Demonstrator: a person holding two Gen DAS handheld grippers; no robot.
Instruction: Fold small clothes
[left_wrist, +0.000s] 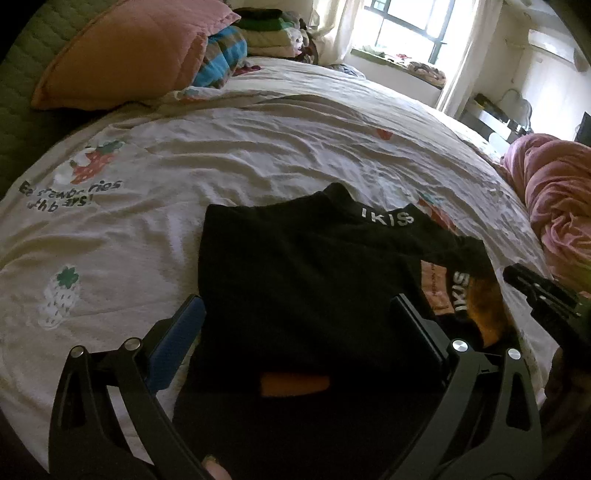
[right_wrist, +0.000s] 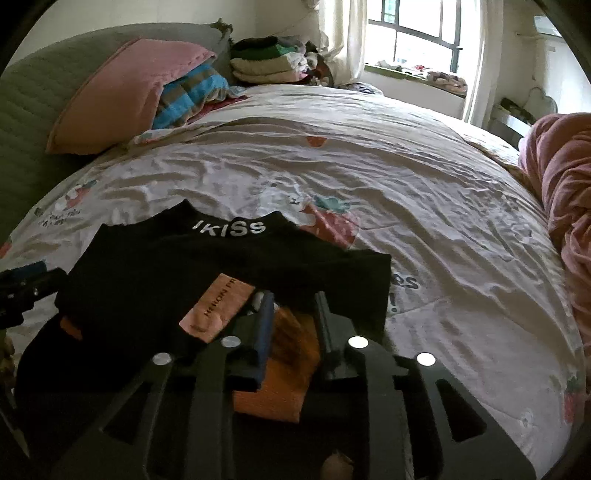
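Note:
A small black garment (left_wrist: 295, 273) with white "IKISS" waistband lettering lies partly folded on the bed, over an orange inner layer and a pink label (right_wrist: 216, 310). It also shows in the right wrist view (right_wrist: 207, 266). My left gripper (left_wrist: 299, 306) is open, its jaws wide apart just above the garment's near edge. My right gripper (right_wrist: 293, 306) has its jaws narrowly apart over the orange fabric (right_wrist: 288, 354); whether they pinch cloth is unclear. The right gripper also shows at the right edge of the left wrist view (left_wrist: 535, 291).
The bed has a wrinkled white strawberry-print cover (left_wrist: 258, 155). A pink pillow (left_wrist: 122, 51) and striped blanket lie at the head, with folded clothes (right_wrist: 266, 59) behind. A pink blanket (left_wrist: 557, 206) is heaped at the right. A window (right_wrist: 417, 33) is beyond.

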